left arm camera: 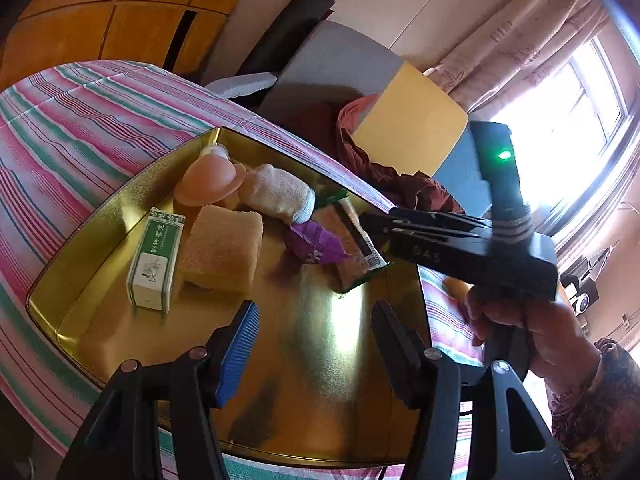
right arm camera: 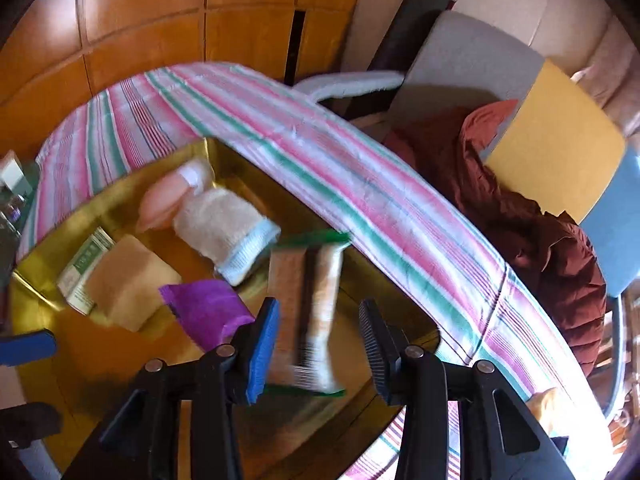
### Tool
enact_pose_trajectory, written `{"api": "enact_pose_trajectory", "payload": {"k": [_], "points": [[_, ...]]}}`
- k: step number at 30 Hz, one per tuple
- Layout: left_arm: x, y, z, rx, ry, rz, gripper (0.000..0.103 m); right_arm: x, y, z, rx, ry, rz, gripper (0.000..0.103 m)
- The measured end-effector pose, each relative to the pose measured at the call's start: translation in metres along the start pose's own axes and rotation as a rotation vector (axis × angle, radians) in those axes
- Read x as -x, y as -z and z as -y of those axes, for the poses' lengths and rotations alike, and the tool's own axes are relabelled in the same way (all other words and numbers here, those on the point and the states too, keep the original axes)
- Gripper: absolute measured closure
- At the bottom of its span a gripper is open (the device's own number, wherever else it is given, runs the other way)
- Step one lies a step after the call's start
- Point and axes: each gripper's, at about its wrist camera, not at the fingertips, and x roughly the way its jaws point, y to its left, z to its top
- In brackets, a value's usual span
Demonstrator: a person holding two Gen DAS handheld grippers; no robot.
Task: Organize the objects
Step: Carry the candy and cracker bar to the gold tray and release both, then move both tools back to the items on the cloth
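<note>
Now both grippers hang over the golden tray [left arm camera: 120, 208] with fingers spread and holding nothing. Under the right gripper [right arm camera: 318, 344], the green-edged snack packet [right arm camera: 306, 312] lies near the tray's right edge, beside a purple wrapper [right arm camera: 204, 308]. The left gripper [left arm camera: 316, 340] is above bare tray bottom.

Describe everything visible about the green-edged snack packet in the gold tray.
The snack packet is a long, flat wrapper, apparently glossy plastic, with green sealed ends, tan and whitish panels, a dark centre stripe and a barcode near one end. It lies in the gold tray near its far right rim, one end beside the purple wrapper. The right tongs hang open around its near end; contact is unclear through blur.
</note>
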Motion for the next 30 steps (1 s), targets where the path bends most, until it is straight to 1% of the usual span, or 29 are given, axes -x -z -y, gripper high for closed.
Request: {"api": "enact_pose_trajectory", "payload": {"k": [2,5,6,8,13,16,18,24,27,30], "points": [[-0.001,0.002,0.002,-0.005,0.001,-0.003,0.044,0.011,0.005,0.003,-0.023,-0.013,0.022,0.057],[-0.002,0.006,0.008,-0.021,0.005,-0.008,0.044,0.027,0.016,0.009,-0.087,-0.052,0.048,0.046],[-0.002,0.008,0.010,-0.026,0.006,-0.009,0.044,0.031,0.020,0.012,-0.112,-0.067,0.053,0.044],[-0.002,0.010,0.015,-0.040,0.010,-0.017,0.044,0.040,0.029,0.014,-0.169,-0.105,0.060,0.044],[-0.001,0.016,0.028,-0.080,0.022,-0.020,0.044,0.062,0.053,0.018,-0.296,-0.136,0.077,0.042],[0.002,0.020,0.037,-0.105,0.033,-0.016,0.044,0.075,0.068,0.019,-0.338,-0.125,0.086,0.038],[0.003,0.024,0.043,-0.122,0.043,-0.017,0.044,0.080,0.076,0.024,-0.361,-0.103,0.073,0.035],[0.007,0.036,0.066,-0.198,0.077,-0.028,0.044,0.089,0.113,0.045,-0.423,-0.066,0.022,0.034],[0.009,0.045,0.079,-0.239,0.088,-0.037,0.044,0.094,0.137,0.059,-0.458,-0.056,-0.005,0.034],[0.010,0.053,0.089,-0.269,0.100,-0.050,0.044,0.099,0.163,0.074,-0.492,-0.028,-0.036,0.033]]}}
